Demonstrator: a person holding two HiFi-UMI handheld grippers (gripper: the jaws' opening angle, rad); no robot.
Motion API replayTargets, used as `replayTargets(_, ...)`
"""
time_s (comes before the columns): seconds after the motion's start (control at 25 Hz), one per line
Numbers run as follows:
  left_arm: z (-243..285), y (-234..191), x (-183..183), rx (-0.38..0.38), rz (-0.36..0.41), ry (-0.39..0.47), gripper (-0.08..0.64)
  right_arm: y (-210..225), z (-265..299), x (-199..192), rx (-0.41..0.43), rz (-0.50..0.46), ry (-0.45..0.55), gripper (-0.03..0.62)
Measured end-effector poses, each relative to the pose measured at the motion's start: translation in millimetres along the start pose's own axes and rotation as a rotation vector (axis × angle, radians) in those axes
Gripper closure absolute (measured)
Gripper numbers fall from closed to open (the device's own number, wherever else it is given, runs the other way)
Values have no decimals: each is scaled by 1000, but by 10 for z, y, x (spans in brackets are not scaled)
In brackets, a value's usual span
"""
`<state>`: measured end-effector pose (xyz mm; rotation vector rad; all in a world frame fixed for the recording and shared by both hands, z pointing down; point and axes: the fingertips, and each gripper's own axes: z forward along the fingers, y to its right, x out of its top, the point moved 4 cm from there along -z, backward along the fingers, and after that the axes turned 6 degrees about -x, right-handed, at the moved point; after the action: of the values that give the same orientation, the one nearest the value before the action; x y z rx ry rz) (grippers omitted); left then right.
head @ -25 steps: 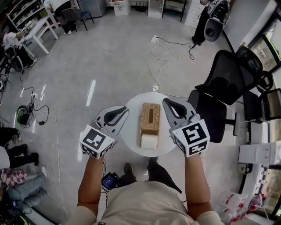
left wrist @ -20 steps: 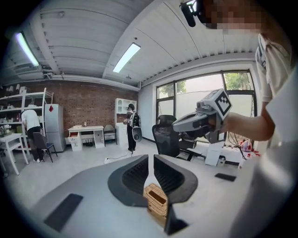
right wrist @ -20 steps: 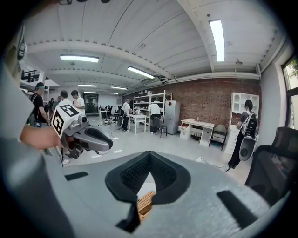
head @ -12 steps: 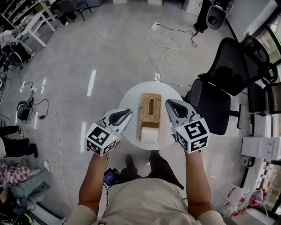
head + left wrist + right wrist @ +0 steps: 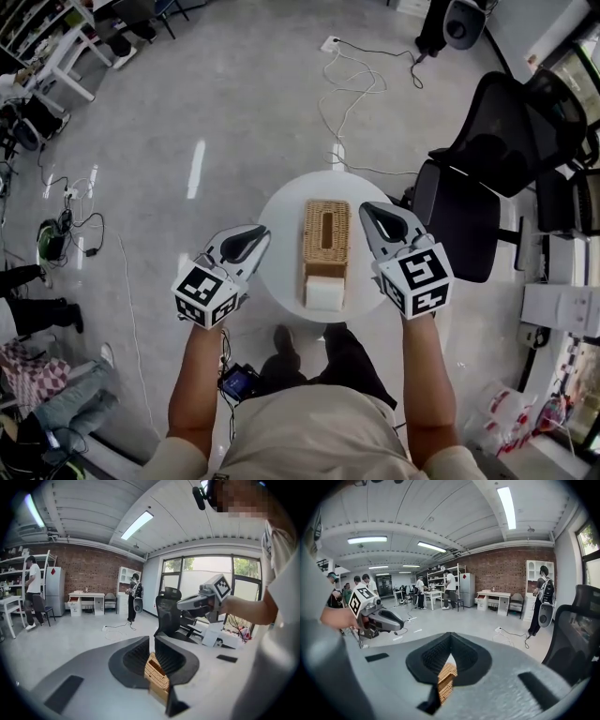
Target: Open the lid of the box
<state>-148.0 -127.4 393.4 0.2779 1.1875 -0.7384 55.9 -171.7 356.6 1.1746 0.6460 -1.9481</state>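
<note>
A woven wicker box [image 5: 326, 234] with a slotted lid lies lengthwise on a small round white table [image 5: 281, 220]. A white block [image 5: 324, 293] sits at its near end. My left gripper [image 5: 265, 232] hovers at the table's left edge, apart from the box, its jaws shut and empty. My right gripper [image 5: 364, 208] is held just right of the box, shut and empty too. In the left gripper view, the box [image 5: 157, 676] shows behind the closed jaws of the left gripper [image 5: 152, 638]. The right gripper view shows the box [image 5: 446, 677] below the right gripper [image 5: 451, 633].
A black office chair [image 5: 487, 169] stands close to the table's right. Cables [image 5: 361, 70] trail across the floor beyond the table. My feet [image 5: 281, 342] are at its near side. People, desks and shelves are far off along the brick wall [image 5: 506, 569].
Both grippers have sunk lower on either side of the box, the left one drifting a little outward. Their jaws have stayed shut and the box has not moved.
</note>
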Motion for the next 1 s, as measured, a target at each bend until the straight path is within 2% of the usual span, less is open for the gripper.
replayTargets(0.52,309,-252,-338,-12,-38,-41,525,13,415,-391,13,10,-66,598)
replayTargets(1.0,622,-242,-722,-7,-100,-80,525,51,558,-772,33,24,-107,598)
